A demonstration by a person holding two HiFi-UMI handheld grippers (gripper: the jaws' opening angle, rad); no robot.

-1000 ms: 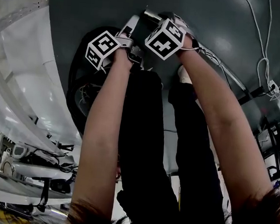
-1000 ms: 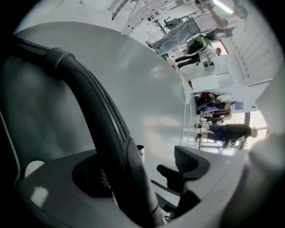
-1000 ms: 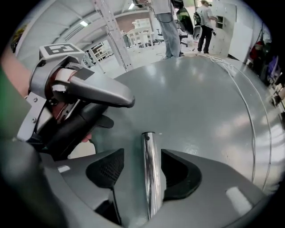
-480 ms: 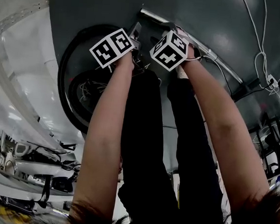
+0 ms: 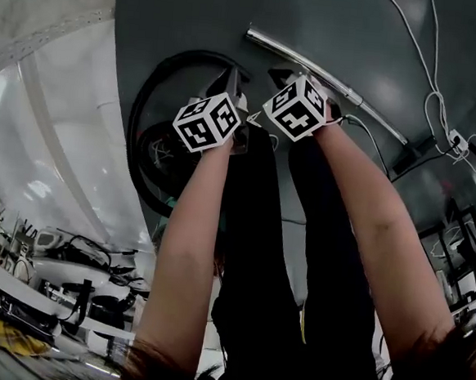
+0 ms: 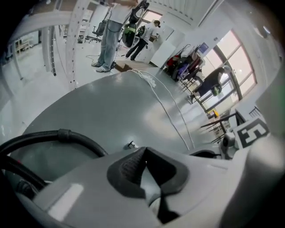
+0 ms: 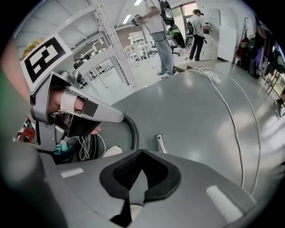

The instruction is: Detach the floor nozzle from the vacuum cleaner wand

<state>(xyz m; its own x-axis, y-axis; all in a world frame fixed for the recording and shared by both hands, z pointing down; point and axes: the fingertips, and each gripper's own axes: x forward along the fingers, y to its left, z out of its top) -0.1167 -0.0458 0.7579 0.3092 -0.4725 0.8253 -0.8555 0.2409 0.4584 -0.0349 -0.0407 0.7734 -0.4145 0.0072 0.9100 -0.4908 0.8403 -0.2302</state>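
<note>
The silver wand [image 5: 329,77] lies on the grey floor, and its bare tube end [image 7: 160,143] shows just past both grippers. I cannot make out a floor nozzle in any view. My left gripper [image 5: 230,79] and right gripper [image 5: 281,76] hang side by side above the wand's end, apart from it. Both sets of jaws have just been closing and are now shut with nothing between them, as the left gripper [image 6: 144,158] and right gripper [image 7: 140,167] show in their own views. The black hose [image 5: 146,104] loops to the vacuum body [image 5: 161,150] at the left.
A white cable [image 5: 439,86] with a socket strip runs over the floor at the right. Racks and benches stand along the left edge [image 5: 61,253]. People [image 7: 160,26] stand far off across the room. My legs fill the middle of the head view.
Both grippers have lifted off the floor towards the camera, away from the wand's end. The left one has also rolled and moved right, and the wand's end is now uncovered.
</note>
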